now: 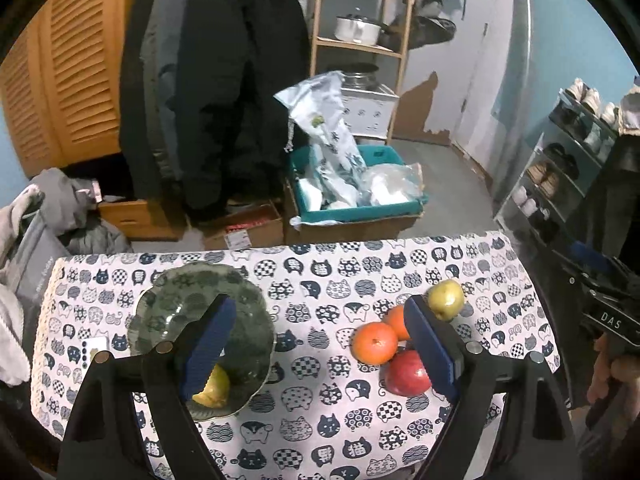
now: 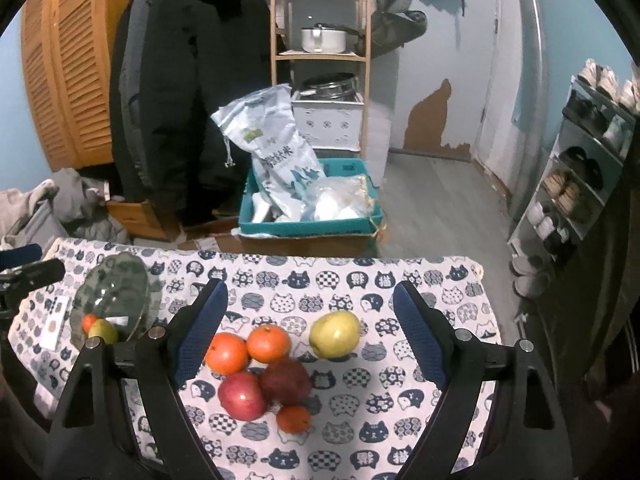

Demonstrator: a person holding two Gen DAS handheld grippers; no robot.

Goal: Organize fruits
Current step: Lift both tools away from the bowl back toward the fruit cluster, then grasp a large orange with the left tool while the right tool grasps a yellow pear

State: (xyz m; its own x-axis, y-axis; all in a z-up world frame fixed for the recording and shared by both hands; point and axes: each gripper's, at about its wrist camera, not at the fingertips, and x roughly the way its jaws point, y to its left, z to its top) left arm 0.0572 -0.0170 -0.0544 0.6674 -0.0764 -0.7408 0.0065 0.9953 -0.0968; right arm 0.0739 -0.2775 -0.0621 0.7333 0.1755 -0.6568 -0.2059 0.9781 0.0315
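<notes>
Cat-print tablecloth [image 2: 340,280], green plate [image 1: 168,304], teal crate [image 2: 312,224] behind, hanging black coat [image 2: 188,80]

Bowl [image 2: 116,300] left on table [image 2: 400,280] w/ pear [image 2: 103,331] inside; fruit cluster [image 2: 260,368] right of it.

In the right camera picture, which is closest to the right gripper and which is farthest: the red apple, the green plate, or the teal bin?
1. Red apple: on the cloth, low between the right gripper's fingers.
2. Green plate: on the table's far left.
3. Teal bin: on a cardboard box on the floor beyond the table.
</notes>
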